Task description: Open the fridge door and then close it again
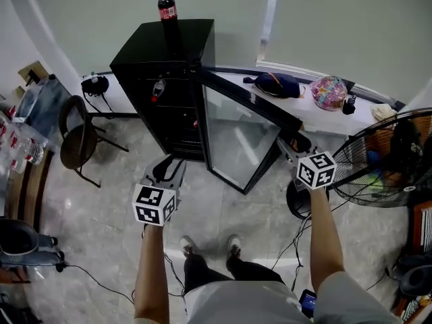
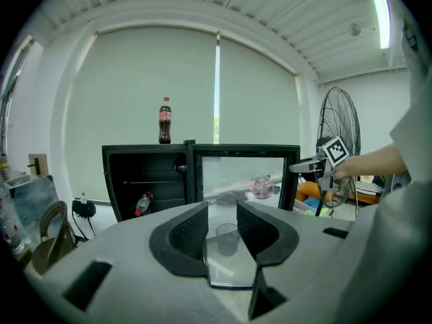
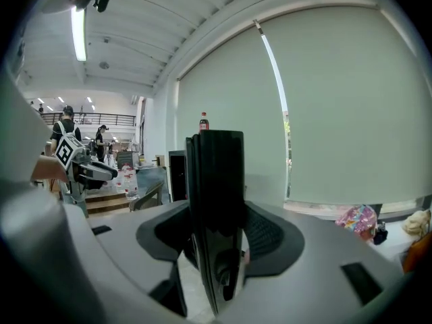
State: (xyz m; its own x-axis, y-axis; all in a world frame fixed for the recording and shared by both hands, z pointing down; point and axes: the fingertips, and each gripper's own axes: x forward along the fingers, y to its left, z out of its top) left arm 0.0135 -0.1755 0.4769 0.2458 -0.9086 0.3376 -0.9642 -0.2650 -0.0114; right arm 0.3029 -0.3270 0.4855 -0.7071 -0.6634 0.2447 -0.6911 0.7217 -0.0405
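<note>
Right tongs [image 3: 219, 245] on door [image 1: 236, 137], marble floor [image 1: 101, 214]

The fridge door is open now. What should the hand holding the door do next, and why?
Probably swing the fridge door back toward the fridge: it stands wide open, and the right gripper is clamped on its free edge.
</note>
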